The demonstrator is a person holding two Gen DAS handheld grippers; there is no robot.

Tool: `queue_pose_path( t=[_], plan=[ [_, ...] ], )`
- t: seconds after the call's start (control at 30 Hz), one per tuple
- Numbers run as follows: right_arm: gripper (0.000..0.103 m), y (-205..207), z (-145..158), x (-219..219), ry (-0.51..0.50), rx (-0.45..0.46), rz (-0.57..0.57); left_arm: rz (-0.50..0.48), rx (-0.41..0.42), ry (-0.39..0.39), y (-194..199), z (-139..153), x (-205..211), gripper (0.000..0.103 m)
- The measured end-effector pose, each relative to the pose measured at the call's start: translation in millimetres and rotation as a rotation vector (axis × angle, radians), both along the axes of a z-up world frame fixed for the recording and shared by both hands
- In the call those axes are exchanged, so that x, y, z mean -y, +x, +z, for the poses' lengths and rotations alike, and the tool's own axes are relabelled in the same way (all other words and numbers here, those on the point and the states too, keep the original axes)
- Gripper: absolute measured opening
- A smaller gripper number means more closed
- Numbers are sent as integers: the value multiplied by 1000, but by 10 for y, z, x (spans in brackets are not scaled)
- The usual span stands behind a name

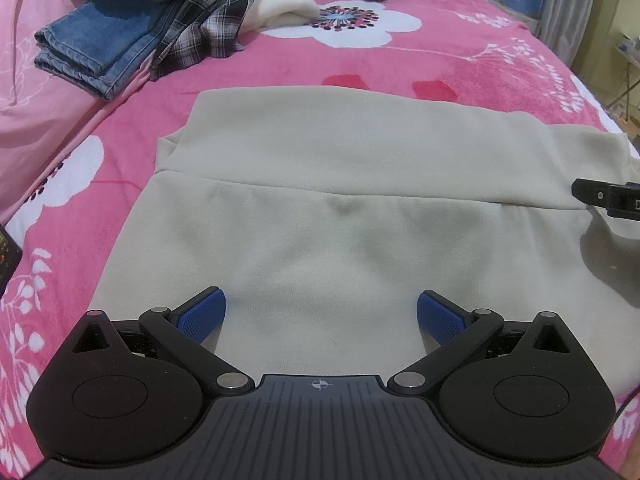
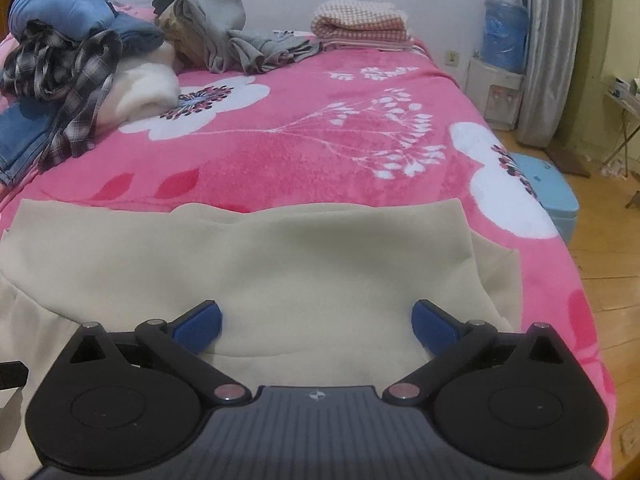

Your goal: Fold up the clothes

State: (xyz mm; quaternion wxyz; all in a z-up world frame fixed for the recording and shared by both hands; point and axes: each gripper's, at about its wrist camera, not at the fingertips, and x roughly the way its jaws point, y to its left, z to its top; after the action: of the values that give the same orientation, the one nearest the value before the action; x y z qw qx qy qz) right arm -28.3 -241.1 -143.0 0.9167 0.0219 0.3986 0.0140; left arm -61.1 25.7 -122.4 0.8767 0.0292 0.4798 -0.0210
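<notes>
The bed (image 1: 440, 60) is being used as the folding surface. A cream garment (image 1: 340, 184) is lying flat on it, partly folded, one fold apparently laid. Both the left hand-held gripper (image 1: 320, 316) and right hand-held gripper (image 2: 316, 326) are being held released above it, nothing grasped. Next, an edge likely needs pinching.

My left gripper (image 1: 321, 312) and right gripper (image 2: 316, 320) look alike: matte black linkage arms with silver pivot pins, round black housings either side, blue textured pads (image 1: 202, 314) on the fingertips, and a ribbed grey body behind bearing a small white crosshair mark (image 1: 319, 384).
</notes>
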Motion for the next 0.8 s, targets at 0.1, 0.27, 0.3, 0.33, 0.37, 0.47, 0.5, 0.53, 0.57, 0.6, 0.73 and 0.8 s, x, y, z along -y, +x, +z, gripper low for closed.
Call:
queue_pose_path(
  t=[0.1, 0.27, 0.3, 0.33, 0.37, 0.47, 0.5, 0.53, 0.57, 0.6, 0.73, 0.8],
  plan=[
    [103, -2, 1, 3, 1, 3, 1, 2, 1, 2, -5, 0, 5, 103],
    [103, -7, -7, 6, 0, 7, 1, 7, 0, 3, -5, -4, 16, 103],
    [103, -8, -10, 4, 0, 8, 1, 8, -1, 3, -5, -5, 16, 103],
    [103, -7, -13, 3, 0, 9, 1, 9, -1, 3, -4, -5, 16, 103],
    [103, -6, -14, 2, 0, 9, 1, 11, -3, 3, -3, -4, 16, 103],
    [103, -7, -16, 2, 0, 11, 1, 16, -6, 4, 0, -2, 20, 103],
    [103, -9, -15, 1, 0, 12, 0, 18, -7, 4, 0, -2, 20, 103],
    [103, -11, -15, 0, 0, 13, 0, 19, -8, 4, -1, 0, 20, 103],
    [103, -13, -16, -1, 0, 14, 0, 20, -9, 5, -1, 0, 20, 103],
    [103, -14, -16, 0, 0, 14, 0, 22, -10, 5, -1, 0, 21, 103],
    [103, -18, -20, 1, 0, 17, 0, 26, -13, 4, 1, 0, 23, 103],
    [103, -19, -23, 2, 0, 19, 0, 28, -14, 4, -1, 0, 24, 103]
  ],
)
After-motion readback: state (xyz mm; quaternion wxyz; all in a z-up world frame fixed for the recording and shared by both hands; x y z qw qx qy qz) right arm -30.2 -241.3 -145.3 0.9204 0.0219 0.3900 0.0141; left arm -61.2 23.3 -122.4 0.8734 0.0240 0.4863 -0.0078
